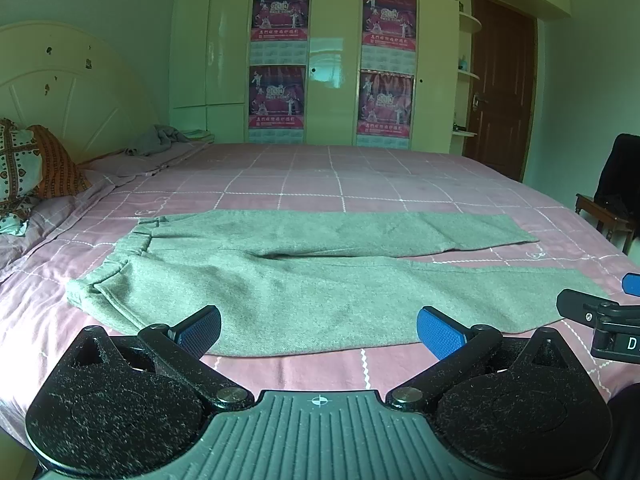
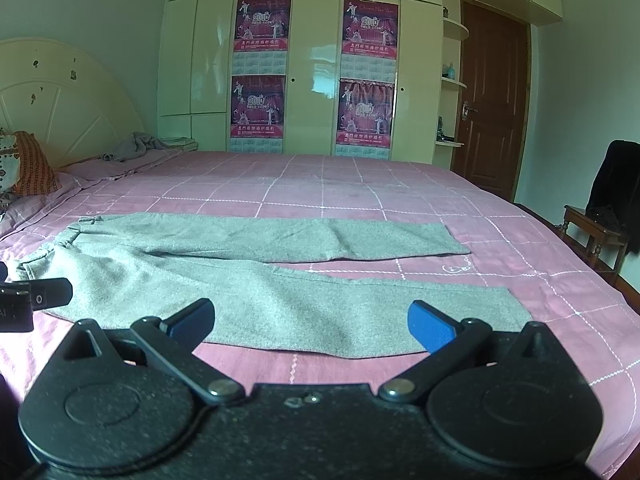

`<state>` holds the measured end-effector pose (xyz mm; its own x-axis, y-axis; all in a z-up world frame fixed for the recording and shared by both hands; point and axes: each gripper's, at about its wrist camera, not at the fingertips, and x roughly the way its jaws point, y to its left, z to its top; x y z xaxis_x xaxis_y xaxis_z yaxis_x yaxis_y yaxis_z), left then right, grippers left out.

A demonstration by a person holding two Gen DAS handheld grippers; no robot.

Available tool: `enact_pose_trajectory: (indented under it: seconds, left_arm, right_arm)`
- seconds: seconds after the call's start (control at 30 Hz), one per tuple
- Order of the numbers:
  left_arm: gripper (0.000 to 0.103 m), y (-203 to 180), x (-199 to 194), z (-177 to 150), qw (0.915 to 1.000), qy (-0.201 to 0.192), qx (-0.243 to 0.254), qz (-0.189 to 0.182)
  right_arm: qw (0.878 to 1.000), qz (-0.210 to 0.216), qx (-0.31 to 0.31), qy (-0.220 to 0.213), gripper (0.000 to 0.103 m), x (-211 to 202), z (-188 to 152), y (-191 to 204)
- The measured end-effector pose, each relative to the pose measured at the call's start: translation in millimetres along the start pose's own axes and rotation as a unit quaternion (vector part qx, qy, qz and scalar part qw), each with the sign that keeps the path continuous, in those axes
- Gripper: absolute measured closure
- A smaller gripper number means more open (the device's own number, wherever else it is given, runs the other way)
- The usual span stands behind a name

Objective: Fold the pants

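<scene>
Grey pants [image 1: 296, 280] lie flat on the pink checked bed, waistband at the left, both legs stretched to the right and spread apart. They also show in the right wrist view [image 2: 248, 280]. My left gripper [image 1: 318, 334] is open and empty, hovering at the near edge of the near leg, toward the waist end. My right gripper [image 2: 310, 324] is open and empty, at the near edge of the same leg, toward the hem. The right gripper shows at the right edge of the left wrist view [image 1: 600, 312]; the left gripper shows at the left edge of the right wrist view [image 2: 32, 300].
The bed [image 1: 360, 176] has a cream headboard [image 1: 60, 88] and pillows [image 1: 28, 168] at the left, with a crumpled grey cloth [image 1: 160, 140] at the far corner. A cream wardrobe [image 1: 332, 60] with posters stands behind. A wooden chair [image 2: 600, 232] with dark clothing stands at the right.
</scene>
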<state>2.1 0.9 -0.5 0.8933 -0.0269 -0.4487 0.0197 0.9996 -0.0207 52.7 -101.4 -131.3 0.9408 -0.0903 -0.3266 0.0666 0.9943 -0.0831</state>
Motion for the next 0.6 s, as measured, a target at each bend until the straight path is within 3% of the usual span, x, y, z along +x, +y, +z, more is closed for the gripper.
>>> enact_pose_trajectory:
  seconds: [0.6]
  left_arm:
    - [0.000, 0.5, 1.2, -1.5, 1.0000, 0.003, 0.001, -0.001]
  right_arm:
    - [1.000, 0.002, -0.001, 0.004, 0.000, 1.1, -1.6, 0.9]
